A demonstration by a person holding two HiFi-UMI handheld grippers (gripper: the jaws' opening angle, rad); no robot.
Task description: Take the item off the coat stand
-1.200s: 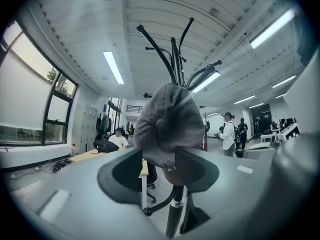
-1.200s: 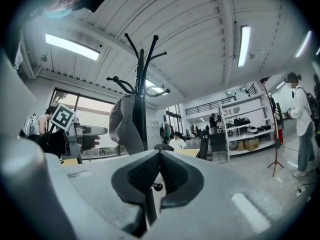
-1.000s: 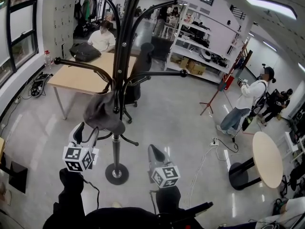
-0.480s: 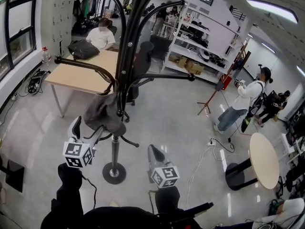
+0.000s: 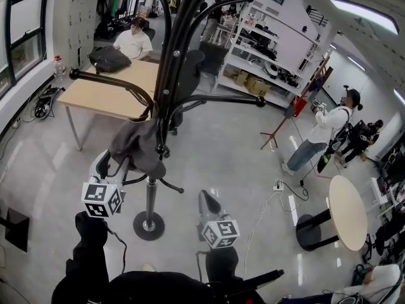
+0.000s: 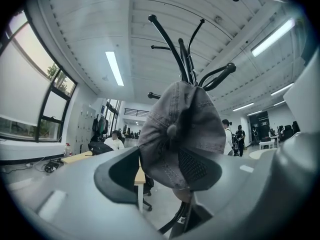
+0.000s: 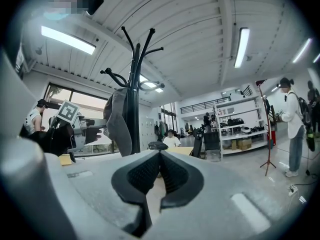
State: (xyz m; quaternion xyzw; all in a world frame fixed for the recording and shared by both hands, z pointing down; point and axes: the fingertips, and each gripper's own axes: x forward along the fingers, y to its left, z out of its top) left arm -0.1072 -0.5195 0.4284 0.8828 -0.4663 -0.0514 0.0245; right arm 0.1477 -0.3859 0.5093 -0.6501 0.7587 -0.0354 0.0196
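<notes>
Pale workshop floor (image 5: 215, 151) spreads under the scene, and at the left the left gripper (image 5: 111, 164) has risen from just below the grey cap (image 5: 136, 145), spread its jaws wide, and is now closing them round the cap's lower edge, cloth between the pads but not yet clearly pinched. The cap still hangs on a low hook of the coat stand (image 5: 172, 62), so I judge the grasp is nearly made and the lift remains. Further right, the right gripper (image 5: 206, 199) stays low beside the pole, jaws together on nothing.
</notes>
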